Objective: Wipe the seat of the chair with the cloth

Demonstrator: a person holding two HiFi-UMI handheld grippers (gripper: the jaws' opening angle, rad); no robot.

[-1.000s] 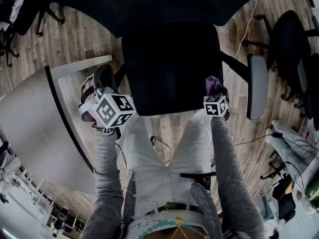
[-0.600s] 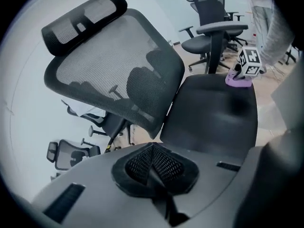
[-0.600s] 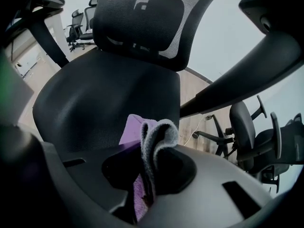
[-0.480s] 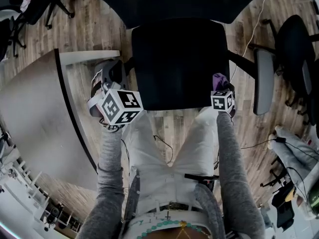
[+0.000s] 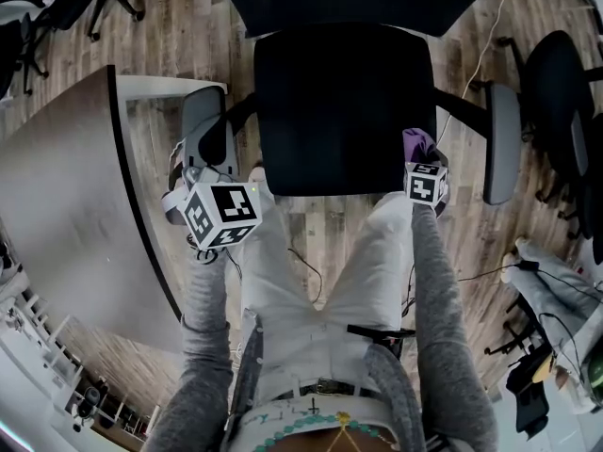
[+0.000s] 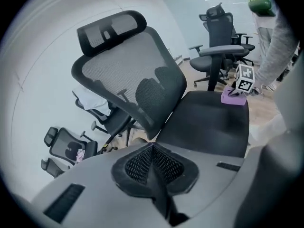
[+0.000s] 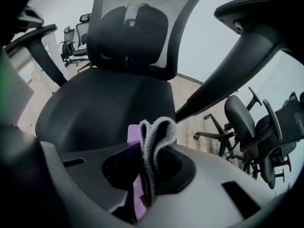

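The black office chair's seat fills the middle of the head view, with its mesh backrest behind. My right gripper sits at the seat's front right corner, shut on a purple-and-grey cloth that bulges up from between its jaws. From the left gripper view the cloth rests on the seat's edge. My left gripper hovers off the seat's front left corner, just in front of the grey left armrest. Its jaws meet with nothing between them.
The right armrest juts out beyond the right gripper. A curved grey desk lies to the left. Other office chairs stand at the right, and cables trail over the wooden floor. The person's legs are just before the seat.
The left gripper has drawn back from over the left armrest, which now shows in full. The right gripper with the cloth has stayed at the seat's front right corner.
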